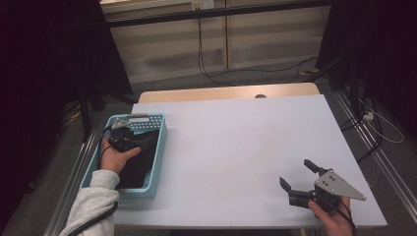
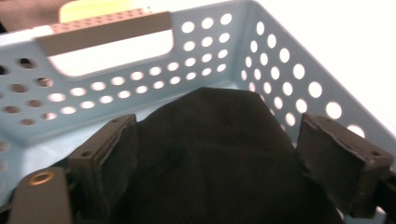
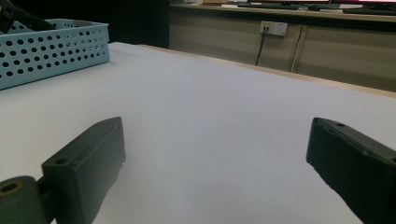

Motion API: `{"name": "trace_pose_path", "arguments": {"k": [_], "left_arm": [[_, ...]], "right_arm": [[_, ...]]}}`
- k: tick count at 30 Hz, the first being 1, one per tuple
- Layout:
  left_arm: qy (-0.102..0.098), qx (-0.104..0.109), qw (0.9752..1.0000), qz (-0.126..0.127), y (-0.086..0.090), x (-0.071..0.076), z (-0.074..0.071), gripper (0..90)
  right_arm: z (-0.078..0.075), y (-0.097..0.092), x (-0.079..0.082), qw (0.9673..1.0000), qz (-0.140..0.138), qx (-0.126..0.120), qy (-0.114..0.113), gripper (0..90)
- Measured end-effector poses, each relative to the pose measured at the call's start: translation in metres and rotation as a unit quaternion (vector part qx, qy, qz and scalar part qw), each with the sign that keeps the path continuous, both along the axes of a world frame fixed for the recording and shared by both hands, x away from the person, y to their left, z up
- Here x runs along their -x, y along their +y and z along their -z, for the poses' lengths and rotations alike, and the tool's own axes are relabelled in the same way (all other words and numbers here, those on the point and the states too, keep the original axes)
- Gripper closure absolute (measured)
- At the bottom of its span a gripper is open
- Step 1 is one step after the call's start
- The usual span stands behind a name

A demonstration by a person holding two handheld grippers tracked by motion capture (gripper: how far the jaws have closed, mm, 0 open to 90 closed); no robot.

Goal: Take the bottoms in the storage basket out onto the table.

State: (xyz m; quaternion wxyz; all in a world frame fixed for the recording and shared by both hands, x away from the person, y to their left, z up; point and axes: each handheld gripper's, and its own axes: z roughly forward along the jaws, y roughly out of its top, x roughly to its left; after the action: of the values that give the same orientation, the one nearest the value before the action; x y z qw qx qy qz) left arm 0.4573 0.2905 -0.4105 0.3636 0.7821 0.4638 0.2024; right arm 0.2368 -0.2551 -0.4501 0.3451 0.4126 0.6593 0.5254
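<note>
- My left gripper [image 2: 217, 154] has its two black jaws standing wide apart over the dark, soft folded cloth [image 2: 219, 158]; the pads flank the fabric without pressing on it, so nothing is clamped.
- That cloth lies inside the pale blue perforated plastic basket [image 2: 280, 60], heaped toward the corner ahead of the jaws, with the basket's handle slot beyond it.
- From the high view, the left gripper [image 1: 129, 135] sits inside the basket [image 1: 160, 147] at the table's left edge, pointing away from me and tipped down toward the dark cloth [image 1: 140, 164].
- My left hand [image 1: 115, 157] wraps the gripper body from behind, and the pale grey sleeve [image 1: 93, 204] comes up from the bottom left.
- My right gripper [image 3: 215, 172] also has its jaws spread wide with nothing between them, hanging low over the bare white tabletop [image 3: 210, 102].
- In the high view, the right gripper [image 1: 297, 174] rests near the table's front right corner, well apart from the basket, pointing left and away, with my right hand [image 1: 334, 216] gripping it from below.
</note>
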Motion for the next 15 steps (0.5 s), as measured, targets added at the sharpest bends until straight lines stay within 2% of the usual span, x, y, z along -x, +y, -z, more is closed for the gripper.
{"name": "trace_pose_path", "arguments": {"k": [3,6,7,9,12,15], "left_arm": [[0.012,-0.008,0.9999,-0.004,0.009,0.004,0.001,9.2],[0.012,-0.007,0.9999,-0.008,0.016,0.009,0.002,8.6],[0.019,-0.009,0.9997,-0.011,0.017,0.01,0.003,8.1],[0.02,-0.018,0.9996,-0.013,0.02,0.011,0.006,7.8],[0.045,-0.01,0.9985,-0.029,0.026,0.013,0.013,6.2],[0.071,-0.012,0.9969,-0.03,0.028,0.014,0.023,4.8]], "right_arm": [[0.0,0.001,0.0,1.0,-0.002,0.002,0.001,3.7],[0.0,0.002,0.0,1.0,-0.003,0.002,0.0,3.7],[0.0,0.002,0.0,1.0,-0.003,0.001,0.0,3.7],[0.0,0.002,-0.001,1.0,-0.003,0.002,0.0,3.7],[-0.001,0.003,-0.001,1.0,-0.005,0.001,-0.001,3.7],[-0.001,0.003,-0.001,1.0,-0.006,0.001,-0.002,3.7]]}}
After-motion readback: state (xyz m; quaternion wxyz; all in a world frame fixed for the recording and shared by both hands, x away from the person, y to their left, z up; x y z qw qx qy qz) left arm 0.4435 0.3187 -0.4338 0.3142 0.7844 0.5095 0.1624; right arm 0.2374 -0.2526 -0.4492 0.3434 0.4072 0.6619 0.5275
